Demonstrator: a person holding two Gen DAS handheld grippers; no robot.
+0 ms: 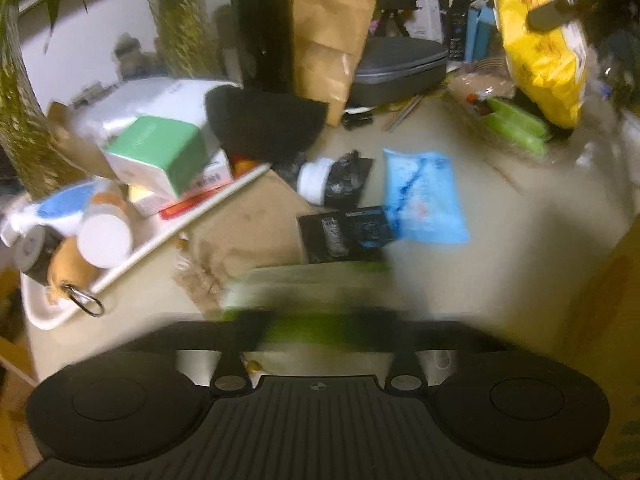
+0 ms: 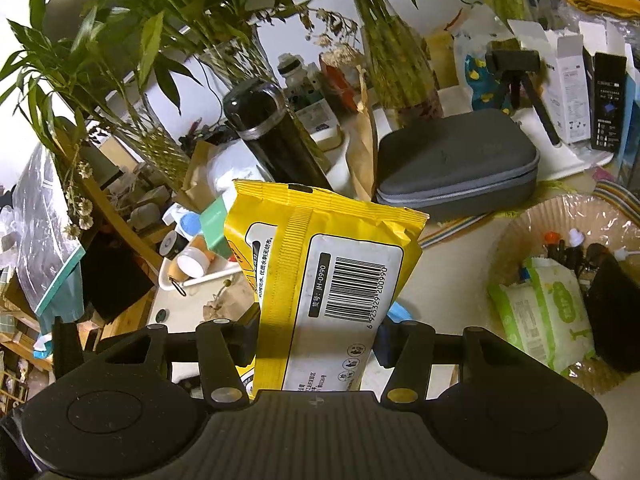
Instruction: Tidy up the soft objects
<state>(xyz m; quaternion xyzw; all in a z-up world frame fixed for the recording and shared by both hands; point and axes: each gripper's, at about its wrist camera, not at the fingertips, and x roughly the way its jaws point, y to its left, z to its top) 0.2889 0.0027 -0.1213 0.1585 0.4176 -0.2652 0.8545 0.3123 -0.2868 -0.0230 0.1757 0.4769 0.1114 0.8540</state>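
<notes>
Your cluttered beige bench (image 1: 500,216) carries everything here, from the tall green leafy plants in glass vases (image 2: 132,80) at the back down to small packets. Behind the middle sits a grey zippered hard case (image 2: 456,168), with a tall glossy black flask (image 2: 272,136) and a crumpled brown paper bag (image 1: 328,44) just to its left. Your right hand-held gripper (image 2: 316,340) is pinching a yellow soft pack of wipes with a white barcode label (image 2: 332,264), holding it upright and clear of the bench; in the left wrist view the same pack hangs at the upper right. To your right, a round basket lined with clear plastic (image 2: 520,232) holds a white-and-green soft pack of wipes (image 2: 548,312) lying tilted among small bottles. On the left a white rectangular tray (image 1: 132,256) is piled with a green-and-white box (image 1: 160,156), a white-capped jar (image 1: 105,240) and a metal key ring (image 1: 88,304) hanging over its rim. A flat light-blue soft packet (image 1: 424,196) lies on the bench, touching a black packet (image 1: 344,232). Your left hand-held gripper (image 1: 316,320) is lost in motion blur with a green smear across it, so you cannot tell whether it is spread or gripping.
</notes>
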